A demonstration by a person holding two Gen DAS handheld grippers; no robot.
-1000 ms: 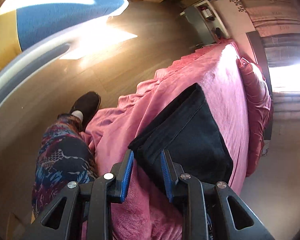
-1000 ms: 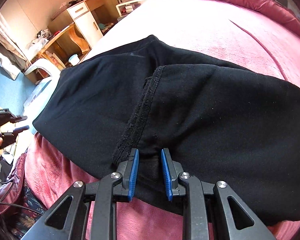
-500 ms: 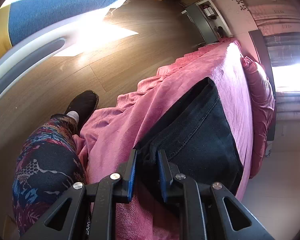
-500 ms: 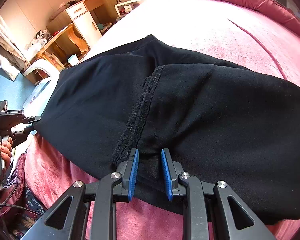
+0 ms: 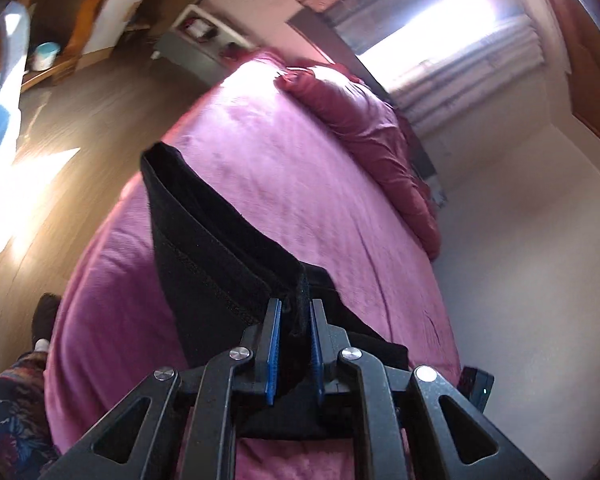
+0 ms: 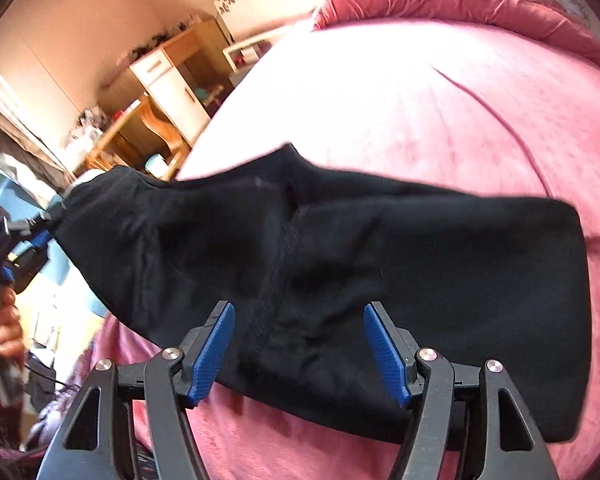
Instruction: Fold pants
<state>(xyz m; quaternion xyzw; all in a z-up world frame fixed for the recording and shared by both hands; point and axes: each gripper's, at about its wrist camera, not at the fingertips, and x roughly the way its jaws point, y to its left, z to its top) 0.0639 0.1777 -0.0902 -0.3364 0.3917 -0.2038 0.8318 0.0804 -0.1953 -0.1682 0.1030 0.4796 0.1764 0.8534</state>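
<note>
Your left gripper (image 5: 294,346) has its jaws clamped tight on the hemmed edge of the black pants (image 6: 340,264), and that corner is lifted up off the bed (image 5: 300,184). In the right wrist view you can see the same gripper (image 6: 40,226) off at the left edge, pinching the far corner so the cloth hangs raised there.

Your right gripper (image 6: 300,344) is spread wide, jaws apart on either side of the thick seam, nothing held between them. The blue pads (image 6: 212,350) sit just over the near edge of the pants.

The pants lie partly folded across the pink bedspread, one layer over another, with the right end flat on the bed and the left end pulled up. A rumpled red duvet (image 6: 480,4) is piled at the head of the bed.

As for containers: an open wooden shelf unit (image 6: 168,92) stands by the wall, with a small teal tub (image 6: 156,164) sitting low in it. Whatever's in the tub is too blurry to make out.
</note>
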